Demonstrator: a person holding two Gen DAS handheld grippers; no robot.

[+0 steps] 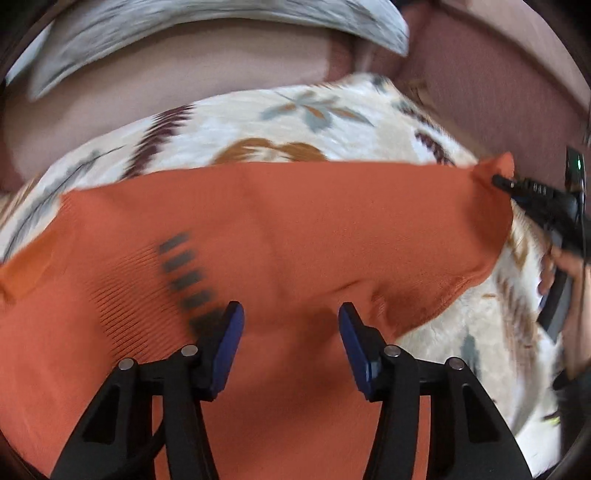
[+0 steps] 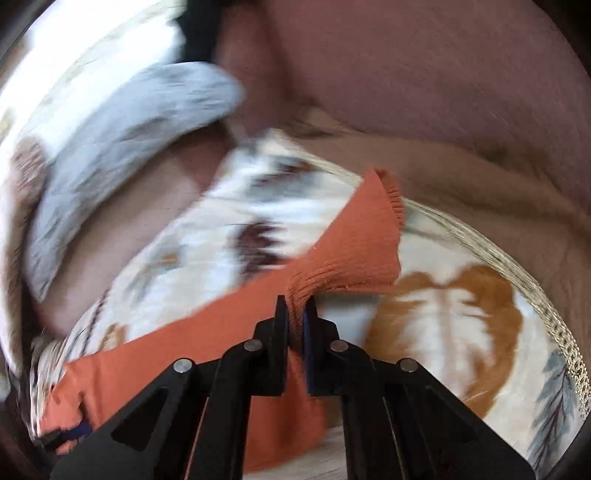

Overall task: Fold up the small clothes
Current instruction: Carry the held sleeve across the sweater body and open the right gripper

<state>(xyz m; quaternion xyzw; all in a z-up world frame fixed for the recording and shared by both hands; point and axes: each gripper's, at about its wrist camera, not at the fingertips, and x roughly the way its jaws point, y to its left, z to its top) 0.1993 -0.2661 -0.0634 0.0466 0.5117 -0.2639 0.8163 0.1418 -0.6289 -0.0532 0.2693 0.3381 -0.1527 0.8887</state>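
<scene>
An orange sock (image 1: pixel 280 236) with a row of dark stripes lies stretched across a floral cushion (image 1: pixel 258 125). My left gripper (image 1: pixel 291 325) is open, its blue pads apart just above the sock's middle. My right gripper (image 2: pixel 295 314) is shut on the sock's ribbed cuff (image 2: pixel 354 251) and holds that end lifted off the cushion. In the left wrist view the right gripper (image 1: pixel 498 181) pinches the sock's far right corner. The sock (image 2: pixel 192 354) runs down to the left in the right wrist view.
The cream floral cushion (image 2: pixel 461 314) rests on a brownish-pink sofa (image 1: pixel 498 92). A grey patterned cloth (image 1: pixel 184 29) lies behind it, also seen in the right wrist view (image 2: pixel 129 122). The person's hand (image 1: pixel 565 269) holds the right gripper handle.
</scene>
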